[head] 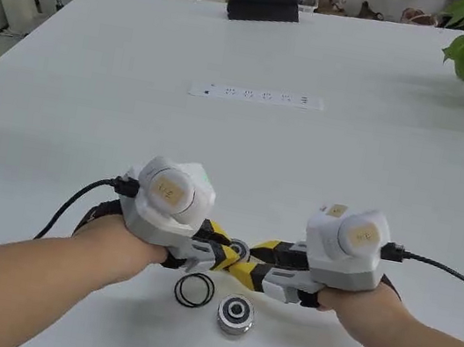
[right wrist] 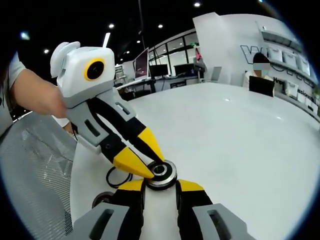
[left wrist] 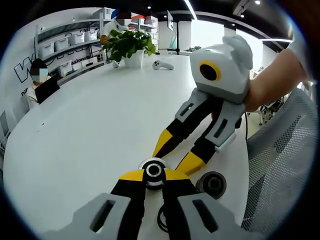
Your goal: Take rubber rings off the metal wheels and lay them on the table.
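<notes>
The white bench (head: 321, 171) lies under everything. My left hand-held gripper (left wrist: 154, 176) is pinched on a metal wheel (right wrist: 161, 171), holding it up off the bench. My right hand-held gripper (right wrist: 162, 186) has its jaws parted at that same wheel, and I cannot tell whether they bite. A second wheel (head: 236, 311) sits on the bench below, with loose rings (head: 194, 290) just beside it. I judge the held wheel stiff, smooth and weighty for its size, so it wants a firm clamp. The dark rubber ring (right wrist: 174, 175) round its rim should be soft and stretchy: I'd catch its edge with one jaw tip and roll it off.
</notes>
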{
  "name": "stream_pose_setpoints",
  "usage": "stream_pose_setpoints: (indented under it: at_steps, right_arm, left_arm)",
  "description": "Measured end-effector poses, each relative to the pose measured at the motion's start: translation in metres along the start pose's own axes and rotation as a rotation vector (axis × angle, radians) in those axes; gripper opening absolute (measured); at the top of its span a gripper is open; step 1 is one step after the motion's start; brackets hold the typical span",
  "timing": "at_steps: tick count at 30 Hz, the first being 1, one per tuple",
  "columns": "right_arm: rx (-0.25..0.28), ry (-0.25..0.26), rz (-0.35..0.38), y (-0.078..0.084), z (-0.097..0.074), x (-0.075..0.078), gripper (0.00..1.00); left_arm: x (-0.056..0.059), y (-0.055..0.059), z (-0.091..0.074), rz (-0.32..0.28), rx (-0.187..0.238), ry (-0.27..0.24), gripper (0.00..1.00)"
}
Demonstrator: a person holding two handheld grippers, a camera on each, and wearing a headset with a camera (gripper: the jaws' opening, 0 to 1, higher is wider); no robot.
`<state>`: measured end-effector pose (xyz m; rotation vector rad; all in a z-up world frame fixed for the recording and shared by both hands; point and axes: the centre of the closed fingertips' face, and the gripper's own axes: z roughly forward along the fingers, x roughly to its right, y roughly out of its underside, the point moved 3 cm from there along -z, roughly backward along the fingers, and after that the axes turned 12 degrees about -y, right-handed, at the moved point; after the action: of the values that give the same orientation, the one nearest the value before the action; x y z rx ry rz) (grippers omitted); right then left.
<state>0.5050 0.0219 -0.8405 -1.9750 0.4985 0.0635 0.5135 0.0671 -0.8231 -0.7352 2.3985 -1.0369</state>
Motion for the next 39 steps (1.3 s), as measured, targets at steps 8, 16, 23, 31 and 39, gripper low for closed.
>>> stream_pose_setpoints:
  at_steps: [8, 16, 23, 31, 39]
  right_arm:
    - [-0.005, 0.018, -0.020, 0.002, -0.003, -0.002, 0.17]
    - [-0.012, 0.027, -0.026, 0.004, -0.006, -0.002, 0.09]
    - [-0.015, 0.048, -0.036, 0.005, -0.010, 0.000, 0.00]
    - [0.024, 0.044, 0.056, 0.006, -0.011, 0.002, 0.00]
    - [0.110, 0.049, 0.225, 0.005, -0.015, 0.006, 0.00]
  left_arm:
    - [0.000, 0.000, 0.000, -0.005, 0.000, -0.004, 0.07]
    - [0.001, 0.000, 0.000, -0.011, -0.002, -0.006, 0.07]
    - [0.001, 0.000, 0.000, -0.009, -0.002, -0.009, 0.07]
    - [0.001, 0.000, 0.000, -0.008, -0.001, -0.009, 0.07]
    - [0.001, 0.000, 0.000, -0.004, -0.001, -0.009, 0.07]
